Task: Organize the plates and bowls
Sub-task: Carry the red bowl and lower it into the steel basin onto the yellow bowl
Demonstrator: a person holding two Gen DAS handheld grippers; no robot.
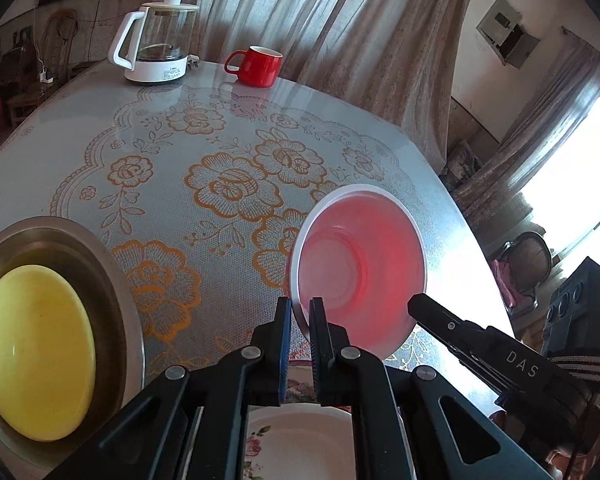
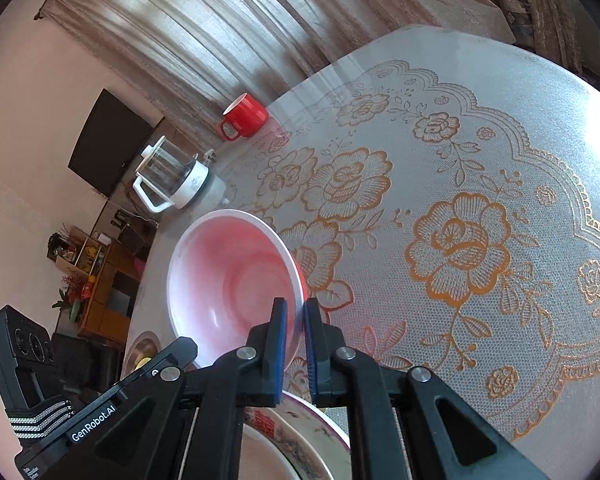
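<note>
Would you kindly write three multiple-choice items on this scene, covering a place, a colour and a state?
1. Where is the yellow plate?
A. inside the metal basin
B. under the kettle
C. on the mug

2. What colour is the mug?
A. green
B. red
C. black

3. How is the pink bowl held?
A. by neither gripper
B. by the left alone
C. by both, at its rim

Answers: A, the yellow plate lies in the metal basin; B, the mug is red; C, the left gripper and right gripper each pinch the pink bowl.

Pink bowl (image 1: 360, 256) tilted, above floral-rimmed white bowl (image 1: 300, 440).
</note>
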